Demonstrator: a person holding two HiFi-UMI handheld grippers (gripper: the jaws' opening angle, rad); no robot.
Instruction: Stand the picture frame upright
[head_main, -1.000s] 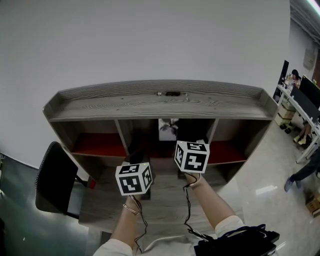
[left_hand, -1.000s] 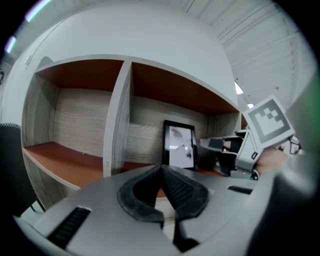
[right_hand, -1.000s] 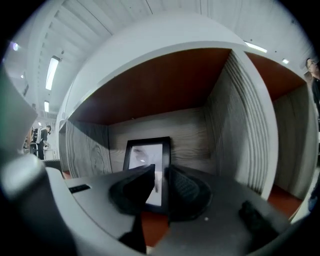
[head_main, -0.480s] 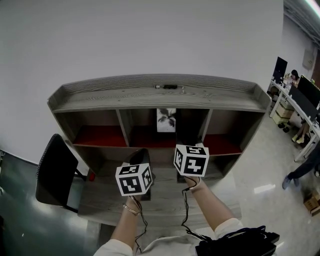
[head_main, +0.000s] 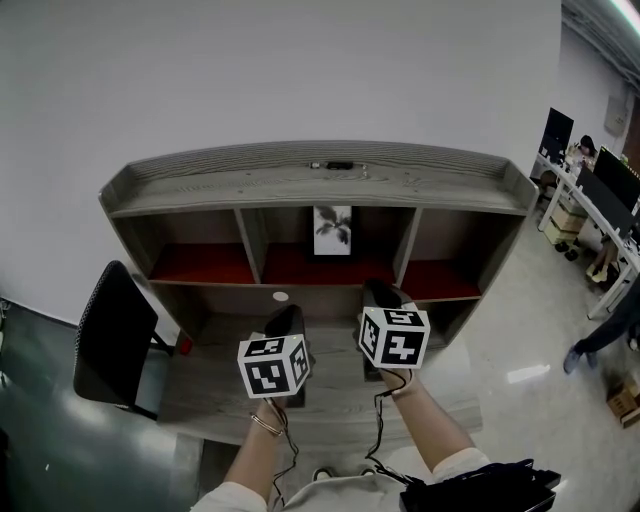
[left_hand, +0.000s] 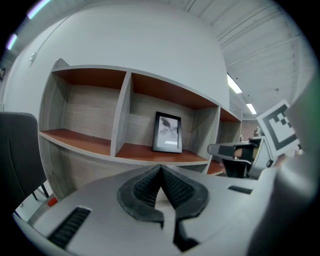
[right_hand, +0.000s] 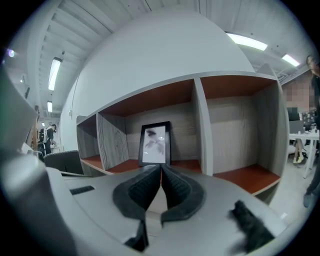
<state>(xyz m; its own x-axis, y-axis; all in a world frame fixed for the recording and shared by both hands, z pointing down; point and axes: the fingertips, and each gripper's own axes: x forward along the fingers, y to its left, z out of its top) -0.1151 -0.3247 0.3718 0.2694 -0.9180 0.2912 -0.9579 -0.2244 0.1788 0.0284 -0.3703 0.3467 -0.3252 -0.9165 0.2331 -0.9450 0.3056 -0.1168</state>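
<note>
The black picture frame (head_main: 332, 230) stands upright at the back of the shelf unit's middle compartment, its pale print facing me. It shows in the left gripper view (left_hand: 167, 132) and the right gripper view (right_hand: 154, 143) too, well beyond both sets of jaws. My left gripper (head_main: 284, 314) hovers over the desk, shut and empty (left_hand: 161, 168). Beside it, the right gripper (head_main: 381, 293) has just closed its jaws, pads together with nothing between them (right_hand: 161, 168). Neither gripper touches the frame.
The grey wooden shelf unit (head_main: 320, 186) has three compartments with red-brown boards, and small dark items (head_main: 338, 165) lie on its top. A black chair (head_main: 112, 345) stands left of the desk (head_main: 215, 385). A black bag (head_main: 490, 485) lies at lower right.
Both grippers have drawn back from the shelf toward me and sunk a little. The picture frame, partly covered by the right gripper before, now shows whole in the middle compartment.
</note>
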